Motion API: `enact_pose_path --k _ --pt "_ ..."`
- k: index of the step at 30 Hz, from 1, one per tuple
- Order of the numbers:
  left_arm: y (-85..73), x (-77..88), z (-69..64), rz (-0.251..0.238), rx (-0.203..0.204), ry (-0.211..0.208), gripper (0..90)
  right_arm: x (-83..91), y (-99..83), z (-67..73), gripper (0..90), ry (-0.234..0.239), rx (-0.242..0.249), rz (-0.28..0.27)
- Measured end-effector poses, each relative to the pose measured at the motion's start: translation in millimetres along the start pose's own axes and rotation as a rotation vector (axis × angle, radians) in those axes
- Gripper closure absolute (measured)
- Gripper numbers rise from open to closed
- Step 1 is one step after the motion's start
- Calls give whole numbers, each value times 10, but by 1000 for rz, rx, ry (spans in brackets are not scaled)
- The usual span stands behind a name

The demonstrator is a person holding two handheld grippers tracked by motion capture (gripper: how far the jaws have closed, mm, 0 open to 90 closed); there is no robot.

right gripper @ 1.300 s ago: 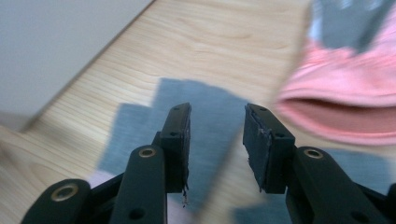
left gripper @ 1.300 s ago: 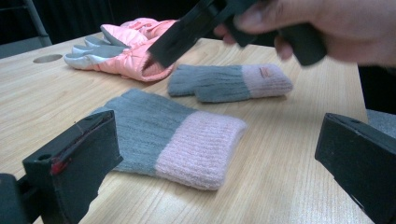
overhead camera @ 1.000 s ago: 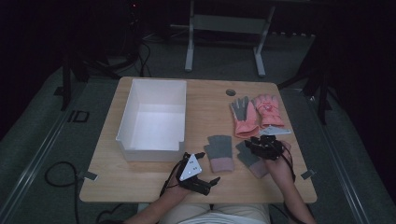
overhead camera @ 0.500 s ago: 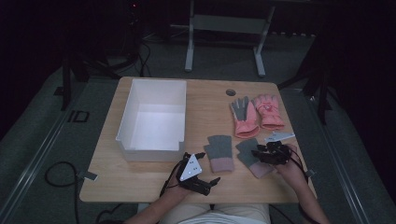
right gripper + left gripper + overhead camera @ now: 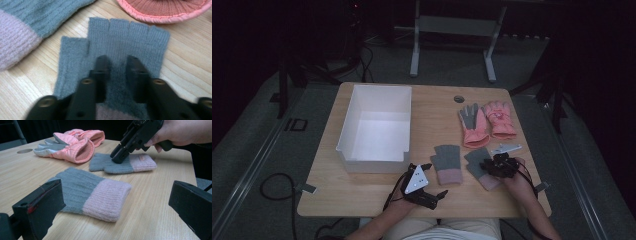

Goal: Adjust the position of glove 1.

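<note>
I'm looking at the right knit glove (image 5: 117, 47): fingerless, ribbed grey wool with a soft pink cuff, lying flat on the wood-grain table (image 5: 377, 192) at its near right corner. My right gripper (image 5: 117, 62) is pressing its tips down onto the grey palm, jaws narrowed and just been closing, a fold of knit between them. The matching left knit glove (image 5: 92, 192) is lying just beside. My left gripper (image 5: 112, 205) is resting with jaws wide apart, gripping nothing. Puffy pink ski gloves (image 5: 486, 122) are sitting behind.
</note>
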State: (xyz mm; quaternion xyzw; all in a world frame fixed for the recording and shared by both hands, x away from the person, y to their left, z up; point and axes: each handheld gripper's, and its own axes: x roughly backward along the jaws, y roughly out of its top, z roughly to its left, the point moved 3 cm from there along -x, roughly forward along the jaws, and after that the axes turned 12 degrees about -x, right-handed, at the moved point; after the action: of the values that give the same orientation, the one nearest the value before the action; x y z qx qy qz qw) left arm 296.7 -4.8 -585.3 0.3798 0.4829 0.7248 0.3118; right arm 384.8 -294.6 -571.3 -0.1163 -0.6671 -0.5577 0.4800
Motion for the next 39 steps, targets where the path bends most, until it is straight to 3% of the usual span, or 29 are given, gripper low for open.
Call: enact_pose_path --k 3,6,8,12,15,19,22,26,27,33,39 --pt "1 -2 0 1 1 1 0 3 11 40 827 -30 -11 3" --pt "0 2 1 -1 0 0 0 59 31 67 846 -51 -34 5" --pt "0 2 -2 0 -4 1 0 160 49 88 847 -60 -50 -22" --pt "0 4 -3 0 -4 2 0 485 93 102 847 -86 -124 -114" --pt "0 2 -2 1 -3 4 0 691 92 99 847 -137 -180 -165" --pt "1 3 -5 1 -8 6 0 849 31 81 847 -165 -276 -214" --pt "2 2 -8 2 -9 6 0 886 -6 54 847 -194 -305 -219" --pt "2 2 -10 2 -9 6 0 870 -71 -19 847 -225 -349 -211" --pt "2 2 -10 2 -9 6 0 831 -96 -37 848 -245 -351 -195" --pt "2 2 -8 2 -9 7 0 652 -145 -142 847 -250 -391 -179" --pt "2 1 -9 1 -9 6 0 435 -184 -266 845 -289 -415 -149"
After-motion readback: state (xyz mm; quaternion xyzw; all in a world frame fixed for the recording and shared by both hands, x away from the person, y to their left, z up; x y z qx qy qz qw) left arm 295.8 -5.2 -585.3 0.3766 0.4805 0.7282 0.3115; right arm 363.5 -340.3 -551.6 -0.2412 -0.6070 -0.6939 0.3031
